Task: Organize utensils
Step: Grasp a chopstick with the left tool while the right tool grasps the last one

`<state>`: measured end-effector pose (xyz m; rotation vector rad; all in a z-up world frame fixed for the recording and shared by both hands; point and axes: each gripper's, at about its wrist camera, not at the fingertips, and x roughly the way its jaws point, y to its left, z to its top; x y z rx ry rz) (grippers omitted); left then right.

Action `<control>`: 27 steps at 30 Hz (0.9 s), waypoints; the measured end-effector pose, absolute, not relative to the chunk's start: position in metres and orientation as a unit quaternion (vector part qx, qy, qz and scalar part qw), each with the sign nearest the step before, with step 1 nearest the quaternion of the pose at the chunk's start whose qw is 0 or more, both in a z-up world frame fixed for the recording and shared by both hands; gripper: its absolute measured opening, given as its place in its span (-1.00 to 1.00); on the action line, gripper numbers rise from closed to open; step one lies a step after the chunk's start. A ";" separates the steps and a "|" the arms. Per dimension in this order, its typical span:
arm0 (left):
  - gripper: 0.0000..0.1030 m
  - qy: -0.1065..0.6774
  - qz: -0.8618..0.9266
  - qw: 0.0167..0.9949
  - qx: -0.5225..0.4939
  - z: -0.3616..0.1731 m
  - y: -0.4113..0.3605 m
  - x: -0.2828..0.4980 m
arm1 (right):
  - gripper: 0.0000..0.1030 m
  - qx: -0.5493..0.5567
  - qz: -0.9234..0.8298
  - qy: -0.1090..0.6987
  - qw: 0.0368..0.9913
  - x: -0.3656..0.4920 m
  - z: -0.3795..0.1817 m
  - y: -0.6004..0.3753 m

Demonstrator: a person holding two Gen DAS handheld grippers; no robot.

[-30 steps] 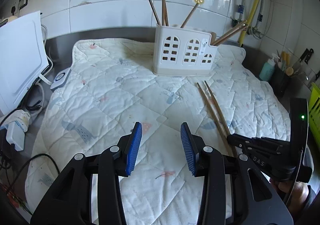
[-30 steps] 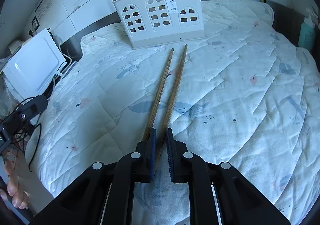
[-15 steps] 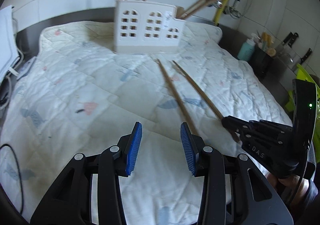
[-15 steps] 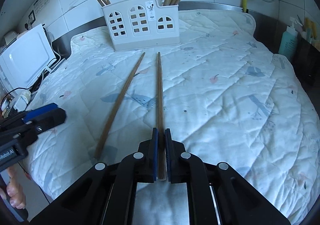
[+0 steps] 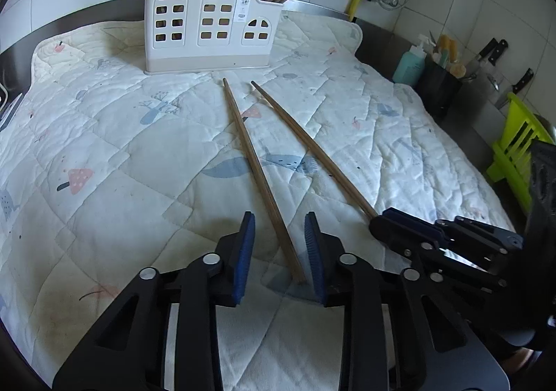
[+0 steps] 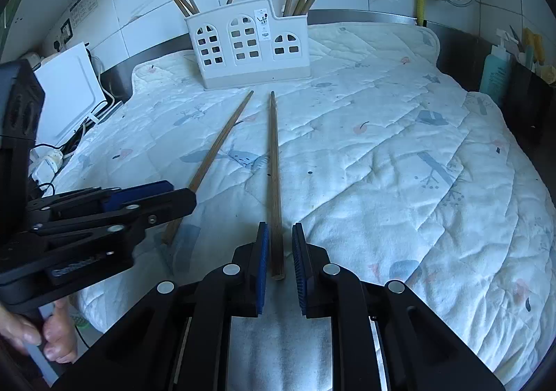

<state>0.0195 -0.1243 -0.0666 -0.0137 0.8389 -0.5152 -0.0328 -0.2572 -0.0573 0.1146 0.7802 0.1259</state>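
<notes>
Two chopsticks were laid on the quilt, each long axis running toward the holder [image 6: 248, 47] at 12 o'clock: the left chopstick [image 5: 259, 175] between the spread left gripper [image 5: 279, 252] fingers, the right chopstick [image 6: 274, 179] between the slightly parted, unclamped right gripper [image 6: 279, 266] fingers.

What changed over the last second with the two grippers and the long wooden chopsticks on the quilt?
The right gripper has opened, releasing the right-hand wooden chopstick it pinched earlier. The left gripper, open throughout, moved right to straddle the left-hand wooden chopstick. The white plastic utensil holder stayed put on the quilted mat.
</notes>
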 end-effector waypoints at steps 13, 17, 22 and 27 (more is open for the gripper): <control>-0.84 0.390 -0.217 0.894 0.031 -0.071 -0.132 0.027 | -0.86 0.029 0.063 0.370 0.926 -0.031 -0.060 -0.254; -0.87 0.402 -0.231 0.886 0.017 -0.071 -0.120 0.034 | -0.87 0.037 0.065 0.369 0.927 -0.031 -0.061 -0.257; -0.88 0.408 -0.231 0.883 0.008 -0.071 -0.120 0.037 | -0.87 0.039 0.062 0.364 0.928 -0.031 -0.057 -0.258; -0.91 0.404 -0.230 0.885 0.006 -0.061 -0.112 0.036 | -0.87 0.019 0.060 0.347 0.936 -0.035 -0.032 -0.260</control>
